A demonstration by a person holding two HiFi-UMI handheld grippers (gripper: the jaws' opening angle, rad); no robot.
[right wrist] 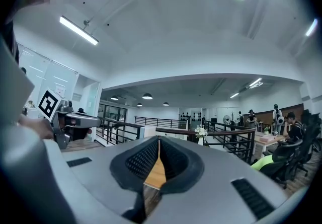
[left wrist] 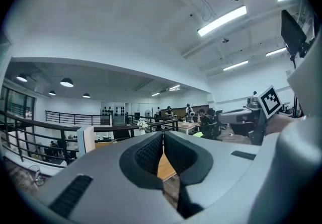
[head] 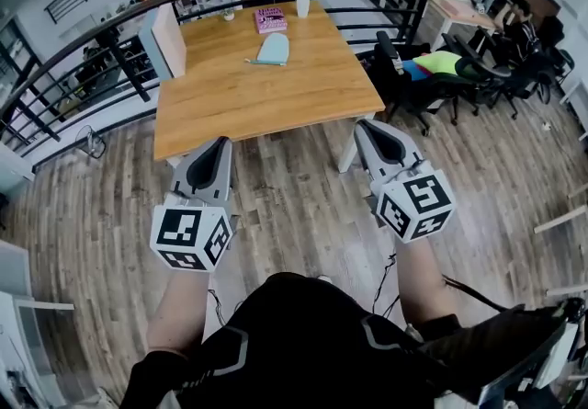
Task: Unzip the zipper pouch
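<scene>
1. Two tools were up: L gripper (head: pixel 219 144) (left wrist: pixel 162 135) and R gripper (head: pixel 368 127) (right wrist: pixel 159 140) were held in front of the wooden table (head: pixel 230 104), short of its near edge, over the floor.
2. L gripper's jaws were pressed together w/ nothing between them.
3. R gripper's jaws were together too, pinching nothing.
4. On the table, toward its far side, lay the zipper pouch (head: pixel 273 49), pale blue-green and flat, well apart from both grippers.
5. Just behind it, nearer the table's far edge, lay a pink book (head: pixel 270 19).
6. At the table's far edge, beside the book, stood a white vase (head: pixel 302 2) w/ white flowers.
7. Behind the table curved a black railing (head: pixel 110 30).
8. Right of the table stood office chairs (head: pixel 439 67), one w/ bright green on it.
</scene>
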